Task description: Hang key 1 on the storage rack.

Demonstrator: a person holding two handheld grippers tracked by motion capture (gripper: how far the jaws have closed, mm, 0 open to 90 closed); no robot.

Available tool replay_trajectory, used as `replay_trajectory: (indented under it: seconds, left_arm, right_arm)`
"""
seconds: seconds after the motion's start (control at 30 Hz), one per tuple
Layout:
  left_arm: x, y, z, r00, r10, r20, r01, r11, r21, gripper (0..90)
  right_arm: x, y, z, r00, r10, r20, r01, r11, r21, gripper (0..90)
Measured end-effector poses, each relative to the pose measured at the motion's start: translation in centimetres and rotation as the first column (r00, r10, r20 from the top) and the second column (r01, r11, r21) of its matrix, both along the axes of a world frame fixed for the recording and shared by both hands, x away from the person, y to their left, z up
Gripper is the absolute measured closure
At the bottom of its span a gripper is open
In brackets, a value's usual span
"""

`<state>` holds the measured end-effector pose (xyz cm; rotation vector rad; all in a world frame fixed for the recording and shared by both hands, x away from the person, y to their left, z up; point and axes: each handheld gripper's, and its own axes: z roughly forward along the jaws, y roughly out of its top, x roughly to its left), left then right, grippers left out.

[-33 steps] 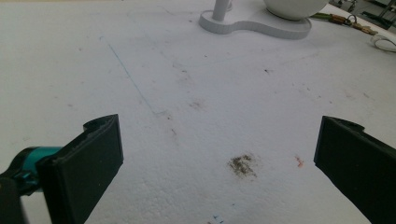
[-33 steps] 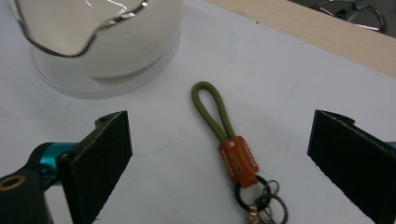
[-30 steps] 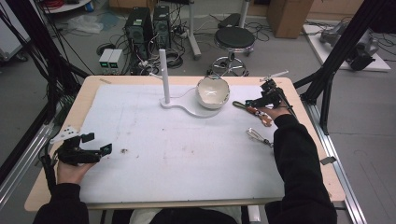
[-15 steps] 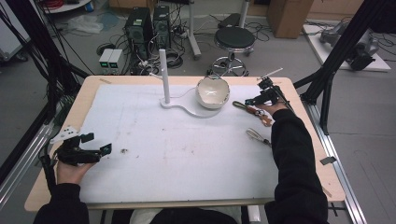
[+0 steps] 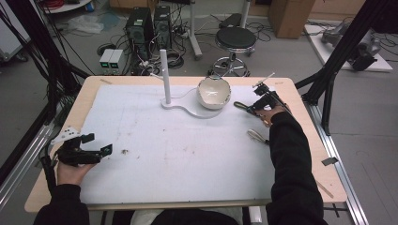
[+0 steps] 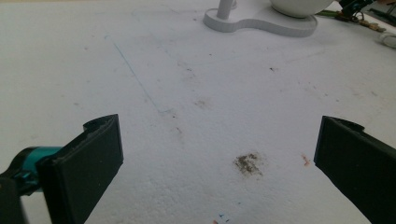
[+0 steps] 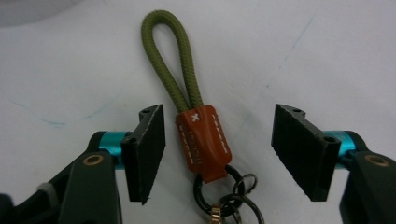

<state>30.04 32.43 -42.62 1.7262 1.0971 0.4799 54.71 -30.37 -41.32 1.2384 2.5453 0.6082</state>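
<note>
A keychain (image 7: 203,140) lies flat on the white table mat: an olive cord loop (image 7: 170,60), a brown stitched leather tab and metal rings (image 7: 224,196). My right gripper (image 7: 218,140) straddles the leather tab. Its jaws have just been closing, but a gap still shows on each side, so the pads do not touch the tab. From above, the right gripper (image 5: 257,107) sits at the far right of the table, with the keychain (image 5: 240,105) at its tips. My left gripper (image 5: 98,143) rests near the front left, open and holding nothing (image 6: 219,154).
A white bowl (image 5: 214,93) sits on a white stand base (image 5: 185,107) with an upright post (image 5: 164,75) at the back centre. A small pale metal item (image 5: 256,136) lies beside the right forearm. A stool (image 5: 237,40) stands behind the table.
The right hand has come down a little onto the keychain at the far right. The left hand and its gripper have stayed where they were.
</note>
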Motion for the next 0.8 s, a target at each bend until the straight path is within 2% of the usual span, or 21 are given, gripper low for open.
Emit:
replay_trajectory:
  seconds: [0.17,0.23,0.27,0.3,0.33,0.37,0.43,0.57,0.67,0.8]
  left_arm:
    - [-0.1,0.0,0.0,1.0000,0.000,0.005,0.000,1.0000,-0.003,1.7]
    - [-0.1,0.0,0.0,1.0000,0.000,0.007,0.000,1.0000,-0.005,1.8]
    - [-0.1,0.0,0.0,1.0000,0.002,0.008,-0.002,1.0000,0.000,1.8]
    - [-0.1,0.0,0.0,0.9999,0.006,0.014,-0.006,1.0000,0.007,1.8]
    - [-0.1,0.0,0.0,0.9998,0.005,0.017,-0.005,0.9999,0.012,1.8]
    - [-0.1,0.0,0.0,0.9998,0.006,0.020,-0.006,0.9999,0.009,1.7]
    - [-0.1,0.0,0.0,0.9997,0.008,0.023,-0.008,0.9999,0.009,1.8]
    - [-0.2,0.0,0.0,0.9997,0.007,0.023,-0.007,1.0000,0.007,1.7]
    - [-0.4,0.0,-0.1,0.9998,0.006,0.021,-0.006,0.9999,0.011,1.7]
    - [-0.6,0.1,0.0,0.9996,0.010,0.027,-0.010,0.9999,0.001,1.7]
  right_arm:
    - [0.3,0.2,-0.3,0.9999,-0.010,0.004,0.009,1.0000,0.000,46.1]
    - [0.6,0.1,-0.7,0.9996,-0.012,-0.026,0.012,0.9998,0.016,54.2]
    - [0.6,0.1,-0.7,0.9996,-0.012,-0.026,0.012,0.9998,0.016,54.2]
    - [0.7,0.0,-0.8,0.9992,-0.013,-0.039,0.014,0.9996,0.023,62.8]
    - [0.7,0.0,-0.8,0.9992,-0.013,-0.039,0.014,0.9996,0.023,62.8]
    - [0.6,0.0,-0.6,0.9992,-0.005,-0.039,0.006,0.9999,0.016,70.5]
    - [0.5,0.0,-0.5,0.9992,-0.003,-0.040,0.004,0.9999,0.013,72.2]
    - [0.2,0.3,-0.3,0.9998,-0.008,-0.020,0.008,0.9996,-0.028,75.0]
    - [-0.1,0.4,-0.1,0.9998,-0.009,-0.015,0.009,0.9996,-0.028,75.0]
    - [-0.9,0.2,0.9,0.9992,-0.039,0.000,0.039,0.9992,0.000,74.9]
